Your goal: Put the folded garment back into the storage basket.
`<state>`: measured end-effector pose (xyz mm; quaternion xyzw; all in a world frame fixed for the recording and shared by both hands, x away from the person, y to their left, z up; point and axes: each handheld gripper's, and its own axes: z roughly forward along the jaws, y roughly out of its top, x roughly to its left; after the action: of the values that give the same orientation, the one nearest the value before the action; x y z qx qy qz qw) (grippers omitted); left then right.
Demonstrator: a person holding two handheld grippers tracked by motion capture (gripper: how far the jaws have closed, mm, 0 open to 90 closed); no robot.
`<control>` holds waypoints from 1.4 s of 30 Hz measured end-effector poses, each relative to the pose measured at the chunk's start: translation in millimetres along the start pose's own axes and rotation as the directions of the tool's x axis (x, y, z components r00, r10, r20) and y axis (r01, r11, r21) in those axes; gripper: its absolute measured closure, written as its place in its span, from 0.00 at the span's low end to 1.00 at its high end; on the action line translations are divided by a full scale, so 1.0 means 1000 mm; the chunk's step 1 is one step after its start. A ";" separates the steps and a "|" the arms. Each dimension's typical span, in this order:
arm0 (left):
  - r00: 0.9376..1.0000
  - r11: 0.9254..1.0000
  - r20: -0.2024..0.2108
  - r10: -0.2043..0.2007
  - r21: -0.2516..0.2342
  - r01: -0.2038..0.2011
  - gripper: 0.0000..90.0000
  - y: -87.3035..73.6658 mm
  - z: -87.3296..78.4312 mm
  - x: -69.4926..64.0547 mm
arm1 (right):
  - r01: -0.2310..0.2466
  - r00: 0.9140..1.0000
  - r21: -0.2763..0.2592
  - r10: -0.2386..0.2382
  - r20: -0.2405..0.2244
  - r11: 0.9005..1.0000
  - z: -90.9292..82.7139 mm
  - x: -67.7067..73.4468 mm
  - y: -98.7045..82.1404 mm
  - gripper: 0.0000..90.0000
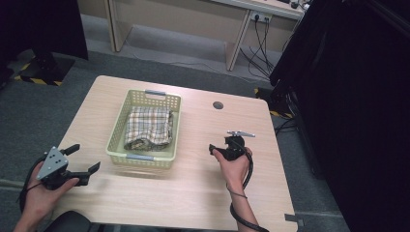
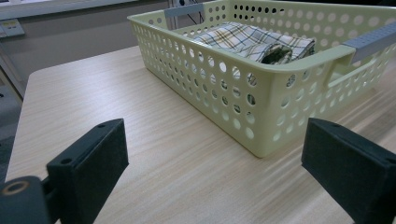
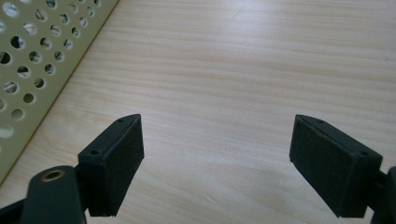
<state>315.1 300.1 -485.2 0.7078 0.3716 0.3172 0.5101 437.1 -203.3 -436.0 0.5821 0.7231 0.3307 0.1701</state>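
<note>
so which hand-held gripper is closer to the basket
The left hand-held gripper, by a little. It sits open just off the basket's near left corner, while the right hand-held gripper, also open, is over bare table to the basket's right.

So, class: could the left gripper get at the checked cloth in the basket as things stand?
Probably yes. The left gripper is open beside the basket, whose top is open, and the cloth lies uncovered; it would have to go over the rim.
</note>
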 end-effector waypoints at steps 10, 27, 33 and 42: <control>1.000 1.000 -0.001 -0.001 0.000 0.001 0.07 0.000 0.000 0.000 | -0.017 1.000 -0.004 0.017 0.010 1.000 -0.005 -0.012 -0.007 0.21; 1.000 1.000 -0.003 -0.001 0.005 0.001 0.07 0.000 0.000 0.000 | -0.026 0.999 -0.035 0.027 0.036 0.999 -0.015 -0.030 -0.013 0.21; 1.000 1.000 -0.003 0.000 0.005 0.000 0.07 0.000 0.000 0.000 | -0.034 0.998 -0.039 0.036 0.043 0.999 -0.017 -0.036 -0.016 0.21; 1.000 1.000 -0.004 0.001 0.006 -0.001 0.07 0.000 0.000 0.000 | -0.038 0.998 -0.049 0.041 0.051 0.998 -0.020 -0.042 -0.021 0.21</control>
<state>315.4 299.9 -485.1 0.7087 0.3733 0.3177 0.5074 420.4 -251.7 -441.2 0.6003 0.6987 0.3360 0.1962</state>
